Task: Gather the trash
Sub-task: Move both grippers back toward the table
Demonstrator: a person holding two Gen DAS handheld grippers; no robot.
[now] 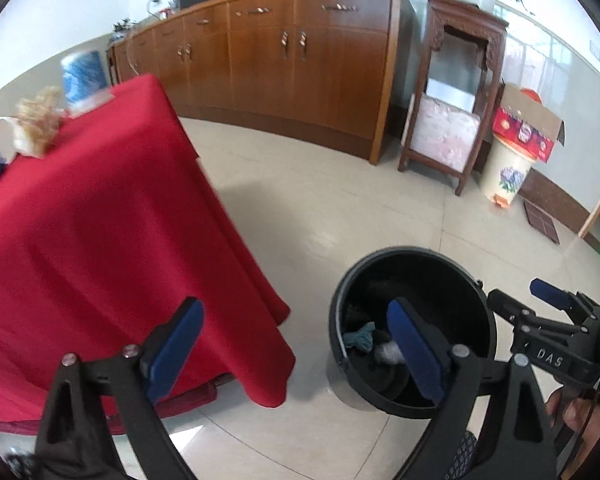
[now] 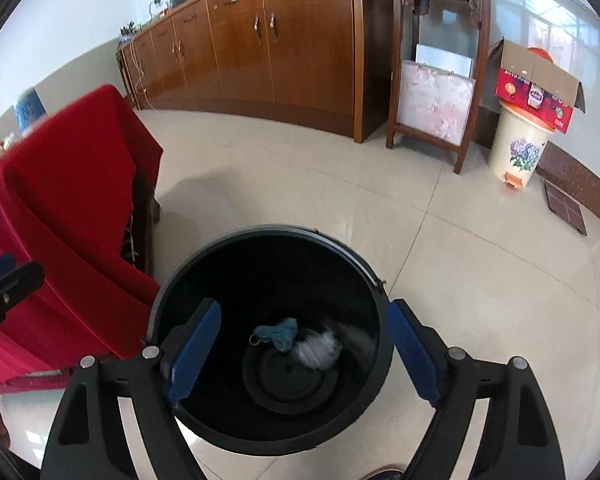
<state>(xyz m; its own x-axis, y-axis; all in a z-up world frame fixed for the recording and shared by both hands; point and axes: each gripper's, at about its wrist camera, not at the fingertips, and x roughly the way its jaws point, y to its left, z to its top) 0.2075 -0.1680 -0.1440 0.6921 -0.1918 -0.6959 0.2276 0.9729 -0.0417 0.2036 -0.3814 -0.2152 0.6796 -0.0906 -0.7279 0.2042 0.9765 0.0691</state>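
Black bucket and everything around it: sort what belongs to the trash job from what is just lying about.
Job:
black bucket
teal scrap inside it
white wad inside it
right gripper, open above the bucket
left gripper, open beside it

Lying about:
red tablecloth
wooden cabinet
carved stand
flowered bin
cardboard box
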